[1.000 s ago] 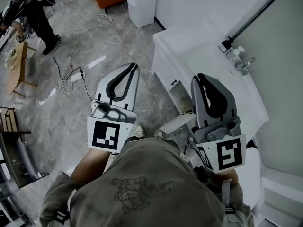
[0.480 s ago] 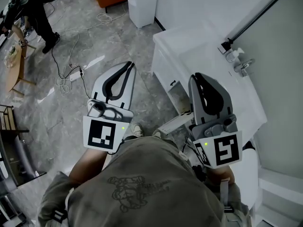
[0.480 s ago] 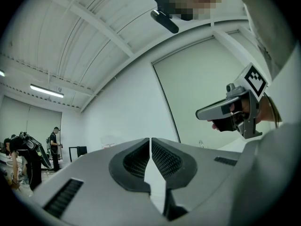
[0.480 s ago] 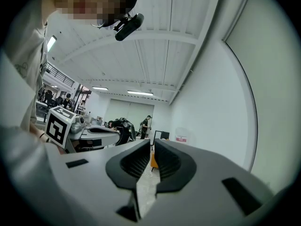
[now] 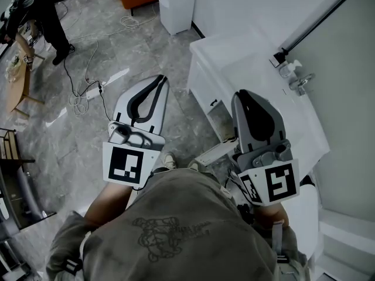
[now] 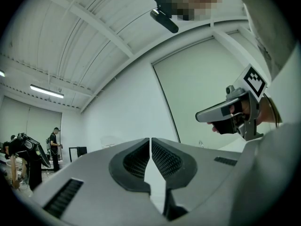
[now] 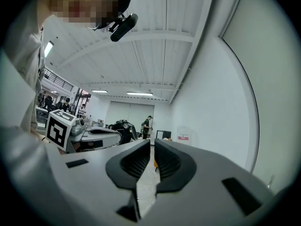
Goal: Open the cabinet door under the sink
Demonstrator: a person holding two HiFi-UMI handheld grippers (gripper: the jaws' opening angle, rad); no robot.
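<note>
Beside the sink (image 5: 263,78), left gripper (image 5: 160,78) and right gripper (image 5: 241,94) have fingers (image 6: 134,161) together, empty; cabinet door (image 5: 217,152) seems ajar.

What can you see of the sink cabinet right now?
The sink cabinet is a white unit against the wall, basin on top, tap at the back. Its front face carries a small dark handle. Lower down a white panel juts out, possibly a door ajar. The left gripper and right gripper, both shut, touch none of it.

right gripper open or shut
Shut and empty: in its own view the jaws of the right gripper stand almost together, nothing between them.
</note>
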